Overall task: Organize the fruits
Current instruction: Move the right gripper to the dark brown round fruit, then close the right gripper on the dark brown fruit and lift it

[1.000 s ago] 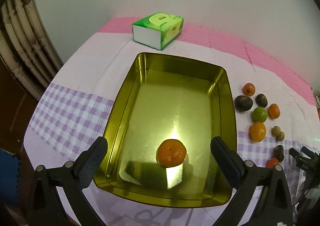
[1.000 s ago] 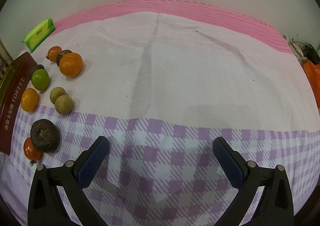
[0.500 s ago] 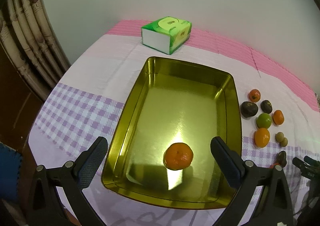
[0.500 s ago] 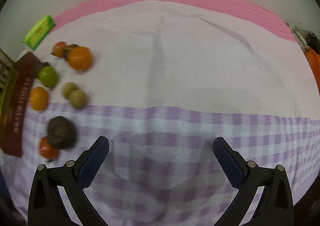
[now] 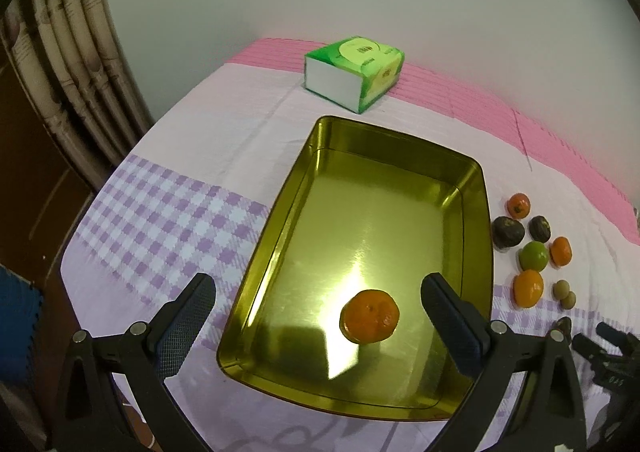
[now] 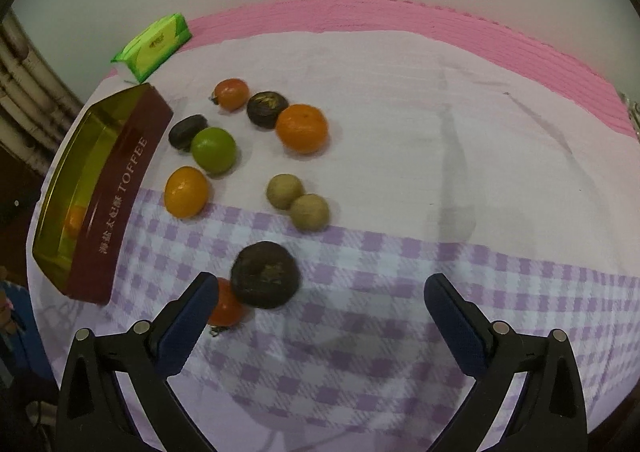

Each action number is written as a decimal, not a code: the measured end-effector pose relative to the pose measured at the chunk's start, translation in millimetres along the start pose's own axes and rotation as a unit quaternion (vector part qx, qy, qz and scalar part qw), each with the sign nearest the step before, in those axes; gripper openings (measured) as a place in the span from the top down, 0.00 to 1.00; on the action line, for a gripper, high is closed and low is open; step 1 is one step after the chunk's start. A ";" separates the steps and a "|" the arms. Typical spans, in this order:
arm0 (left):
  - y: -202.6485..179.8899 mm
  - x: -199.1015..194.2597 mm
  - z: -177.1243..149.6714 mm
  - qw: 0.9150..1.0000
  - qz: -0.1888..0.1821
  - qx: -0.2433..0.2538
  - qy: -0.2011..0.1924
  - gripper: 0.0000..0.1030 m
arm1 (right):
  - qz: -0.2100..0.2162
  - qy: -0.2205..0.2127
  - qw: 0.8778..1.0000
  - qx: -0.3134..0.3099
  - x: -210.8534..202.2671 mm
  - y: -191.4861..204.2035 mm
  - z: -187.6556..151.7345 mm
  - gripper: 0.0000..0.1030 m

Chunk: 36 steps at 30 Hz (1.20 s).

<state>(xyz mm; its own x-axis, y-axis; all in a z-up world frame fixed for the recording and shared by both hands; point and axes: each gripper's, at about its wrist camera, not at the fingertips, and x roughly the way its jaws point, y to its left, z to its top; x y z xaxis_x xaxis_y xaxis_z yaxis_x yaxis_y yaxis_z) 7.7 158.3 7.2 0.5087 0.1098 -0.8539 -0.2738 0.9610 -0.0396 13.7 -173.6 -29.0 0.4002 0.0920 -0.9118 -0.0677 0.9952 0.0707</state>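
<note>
My left gripper (image 5: 318, 286) hangs open above the near end of a gold tin (image 5: 400, 144), and nothing is between its pads. One orange (image 5: 370, 316) lies in the tin below it. My right gripper (image 6: 320, 284) hovers over the checked cloth. Its jaws are wide and closing with no pad touching anything. A dark round fruit (image 6: 264, 274) and a red fruit (image 6: 226, 304) lie under it by the left finger. Further off lie two oranges (image 6: 302, 128) (image 6: 186, 192), a lime (image 6: 213, 150), two tan fruits (image 6: 284, 191), two more dark fruits (image 6: 266, 108) and a small red-orange one (image 6: 230, 94).
The tin's maroon wall (image 6: 120, 188) reads TOFFEE and stands left of the fruit. A green tissue pack (image 5: 354, 72) sits behind the tin near the pink strip. A curtain and the table's edge are at the left. Bare cloth stretches to the right of the fruit (image 6: 480, 172).
My right gripper has swung left toward the fruit, which now lies close under its left finger. The tin has come into its view. The left gripper has barely shifted.
</note>
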 end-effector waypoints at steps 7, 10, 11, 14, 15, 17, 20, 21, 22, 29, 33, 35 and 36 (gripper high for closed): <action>5.3 -6.7 -0.7 1.000 0.000 -0.003 -0.002 0.01 | 0.002 0.013 1.000 -0.012 16.4 5.8 3.8 0.15; 7.1 -8.5 -1.8 1.000 0.004 -0.001 -0.001 0.01 | 0.004 0.014 1.000 -0.012 18.3 7.7 5.1 0.15; 8.9 -9.5 -3.2 1.000 0.003 -0.002 0.000 0.01 | 0.004 0.013 1.000 -0.012 20.4 9.7 6.8 0.16; 16.7 -11.7 -6.1 1.000 0.003 -0.012 0.003 0.01 | 0.011 0.013 1.000 -0.007 23.7 11.2 8.4 0.19; 19.4 -12.6 -7.0 1.000 0.004 -0.016 0.003 0.01 | 0.013 0.011 1.000 -0.005 23.7 11.3 8.3 0.21; 27.3 -14.8 -8.1 1.000 0.006 -0.026 0.002 0.01 | 0.020 0.009 1.000 -0.003 22.9 11.0 8.2 0.29; 40.1 -20.0 -9.3 0.999 0.007 -0.044 -0.002 0.01 | 0.029 0.015 0.999 0.008 24.3 7.7 9.2 0.31; 45.2 -21.8 -9.8 0.999 0.007 -0.051 -0.003 0.01 | 0.029 0.016 0.999 0.010 25.1 7.1 9.6 0.31; 48.6 -22.5 -10.1 0.998 0.008 -0.055 -0.003 0.01 | 0.028 0.016 0.999 0.010 24.4 5.6 9.4 0.31; 60.0 -20.0 -10.3 0.997 0.010 -0.074 0.003 0.01 | 0.020 0.021 1.000 0.006 25.1 1.6 7.6 0.34; 57.6 -18.4 -10.2 0.998 0.011 -0.069 0.005 0.01 | -0.021 0.030 0.999 -0.015 30.0 2.0 5.1 0.38; 57.3 -17.4 -10.4 0.998 0.012 -0.069 0.007 0.01 | -0.018 0.034 0.999 -0.014 32.8 0.2 3.3 0.48; 57.5 -17.0 -10.3 0.998 0.012 -0.069 0.007 0.01 | -0.017 0.030 0.999 -0.019 31.7 1.3 3.2 0.49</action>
<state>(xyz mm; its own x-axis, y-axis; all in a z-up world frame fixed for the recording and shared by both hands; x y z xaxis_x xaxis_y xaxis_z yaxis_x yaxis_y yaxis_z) -25.1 209.1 14.0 0.4899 0.1279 -0.8623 -0.3963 0.9137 -0.0896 29.2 -169.3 -56.5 0.3477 0.0541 -0.9360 -0.0900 0.9956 0.0241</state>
